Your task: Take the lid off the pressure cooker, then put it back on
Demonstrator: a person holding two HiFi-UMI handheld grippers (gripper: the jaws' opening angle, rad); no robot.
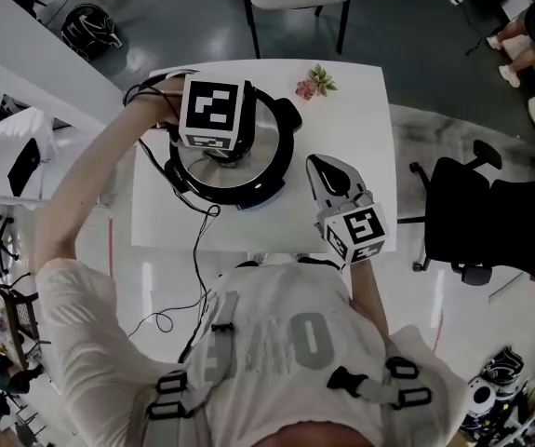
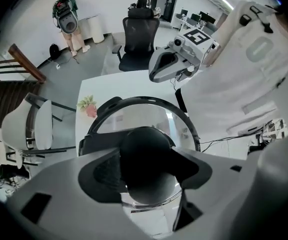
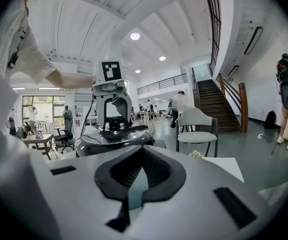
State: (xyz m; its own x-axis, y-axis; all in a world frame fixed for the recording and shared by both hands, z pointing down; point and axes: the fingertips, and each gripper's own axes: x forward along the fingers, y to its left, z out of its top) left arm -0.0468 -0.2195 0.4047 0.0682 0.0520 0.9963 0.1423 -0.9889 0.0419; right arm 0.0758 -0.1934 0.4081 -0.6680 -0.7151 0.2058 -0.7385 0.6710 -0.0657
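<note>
Room: a large hall with a glossy grey floor. A staircase with a wooden rail rises well beyond the right jaws.
Surface: a white table, bare in front of the right jaws and crowded under the left ones.
Cable: a black cable runs off the table's near edge, below and just left of the left jaws.
Left gripper: it points straight down, its jaws partly apart and clamped on the knob.
Knob: round and black, held between the left jaws with a pad against each side.
Lid: shiny with a black rim, directly under the left jaws, seated on the pressure cooker.
Pressure cooker: stands on the table's left half, ahead and left of the right jaws.
Flower: a small pink sprig lying on the table beyond the cooker.
Right gripper: held about level, with its jaws closed together and nothing between them.
Office chair: black, standing on the floor well right of the right jaws.
</note>
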